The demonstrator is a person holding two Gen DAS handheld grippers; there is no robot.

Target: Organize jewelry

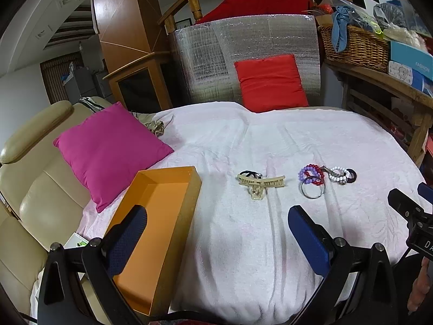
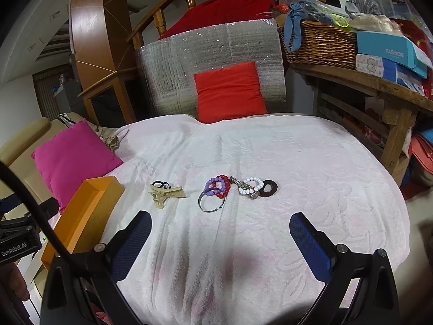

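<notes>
- Left tongs (image 1: pixel 216 233), right tongs (image 2: pixel 220 238): nearest, both spread wide, holding nothing.
- Orange box (image 1: pixel 159 189): near left on white towel (image 1: pixel 270 149), no jewelry visible inside.
- Hair claw (image 1: pixel 261 184), bead bracelets (image 1: pixel 312 174): mid-towel, unsorted; sorting apparently not begun.

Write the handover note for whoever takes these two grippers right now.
Left gripper: open, empty, above the towel.
Right gripper: open, empty, facing the jewelry.
Orange box: at the left, nothing visible inside.
On the towel: beige hair claw with a black hair tie behind it; purple and red bead bracelets overlapping a metal bangle; white bead bracelet, dark ring.
Done: nothing boxed.
Left: move every piece into the box.
</notes>
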